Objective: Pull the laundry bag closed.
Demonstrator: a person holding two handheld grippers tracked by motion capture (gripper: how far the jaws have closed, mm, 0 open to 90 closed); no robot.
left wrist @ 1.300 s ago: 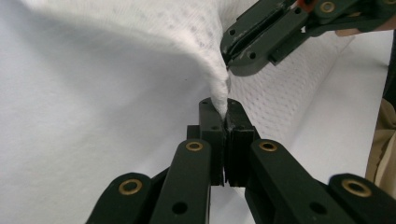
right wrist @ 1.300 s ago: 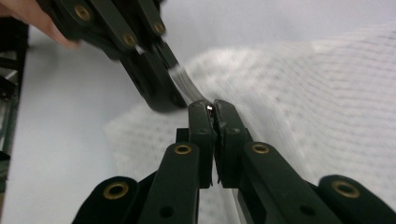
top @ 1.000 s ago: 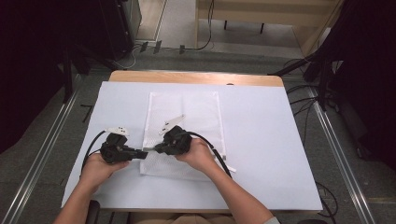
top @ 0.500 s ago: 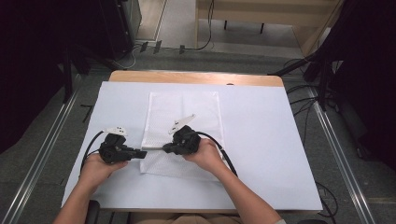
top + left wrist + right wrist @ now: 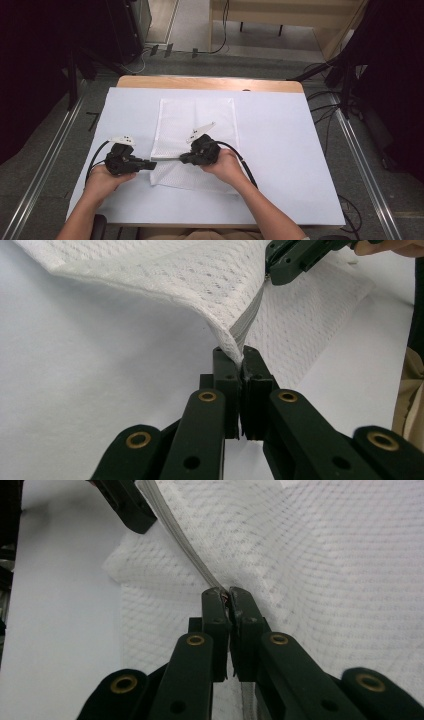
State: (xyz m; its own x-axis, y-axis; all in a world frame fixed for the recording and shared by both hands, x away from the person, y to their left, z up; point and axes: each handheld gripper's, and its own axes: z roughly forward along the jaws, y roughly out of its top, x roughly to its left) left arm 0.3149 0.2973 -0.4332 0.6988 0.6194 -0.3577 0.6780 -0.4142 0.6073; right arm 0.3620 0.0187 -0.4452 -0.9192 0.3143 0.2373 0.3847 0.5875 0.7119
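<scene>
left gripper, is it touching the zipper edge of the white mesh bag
Touching. In the left gripper view the left gripper has its jaws shut on the zipper end of the white mesh bag, fabric pinched between them with no gap.

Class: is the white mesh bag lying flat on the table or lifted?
Partly lifted: the left gripper pinches the mesh bag at its zipper, raising that edge.

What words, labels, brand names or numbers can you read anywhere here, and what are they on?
None can be read: the white mesh bag, its zipper, the left gripper, the right gripper and the white table cover show no print, label or number in any view.
</scene>
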